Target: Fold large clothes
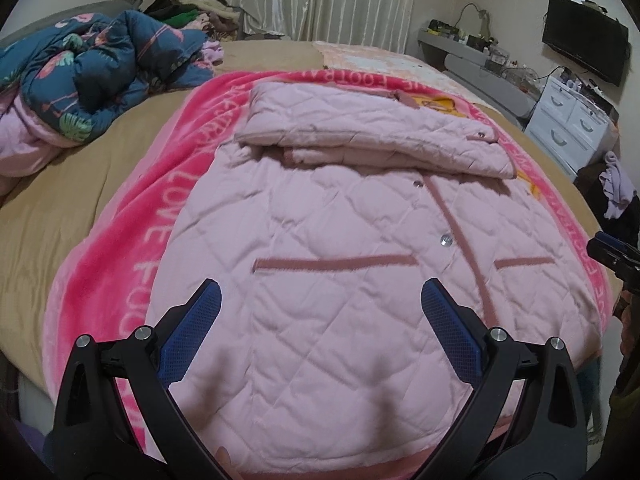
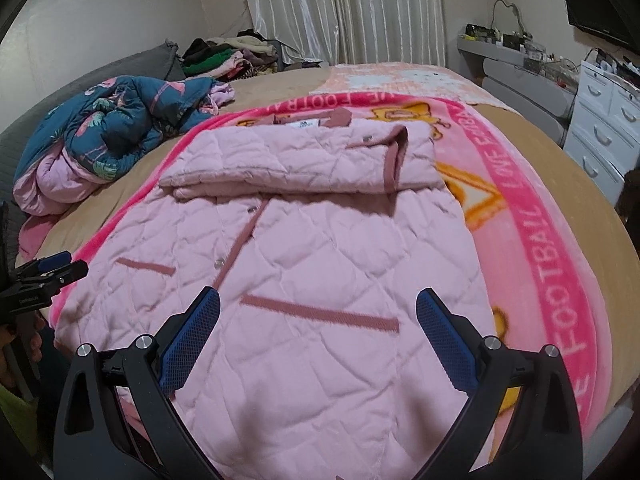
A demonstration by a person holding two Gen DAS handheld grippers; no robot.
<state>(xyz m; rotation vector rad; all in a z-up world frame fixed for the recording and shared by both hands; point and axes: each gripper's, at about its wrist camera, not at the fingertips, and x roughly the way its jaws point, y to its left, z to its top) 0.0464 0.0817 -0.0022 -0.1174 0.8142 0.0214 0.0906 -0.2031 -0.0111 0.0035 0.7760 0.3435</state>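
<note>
Left hand-held gripper [image 1: 320, 300] with jaws spread wide and nothing between the blue pads [image 1: 200, 332], poised over the near hem region of a pink quilted jacket [image 1: 340, 280]; whether the pads touch the cloth cannot be told. Right hand-held gripper [image 2: 318, 308] likewise spread wide and empty, poised over the same garment's lower half near a dark-pink pocket welt [image 2: 320, 312]. Each tool appears at the edge of the other's view, placing them well apart, one toward each side of the hem.

The jacket lies front-up, snap placket [image 1: 460, 220] closed, on a pink printed blanket [image 1: 120, 260] spread over the bed [image 1: 60, 200]. Its upper part is covered by a long flat band of the same quilted cloth [image 2: 296, 160], seemingly the sleeves and shoulders laid across the chest; the collar and label [image 2: 306, 123] show just beyond it. The body below is flat with only light creasing.

Judged progress: spreading and the sleeve fold look complete. What remains is probably the lengthwise fold, hem carried up toward the collar, perhaps in two passes, then smoothing. Neither tool has yet closed on the hem.

Beyond the blanket: a crumpled blue floral duvet [image 1: 100, 68] at the left of the bed, a heap of clothes [image 2: 224, 56] near the curtain [image 2: 348, 8], white drawers [image 1: 568, 116] at the right
</note>
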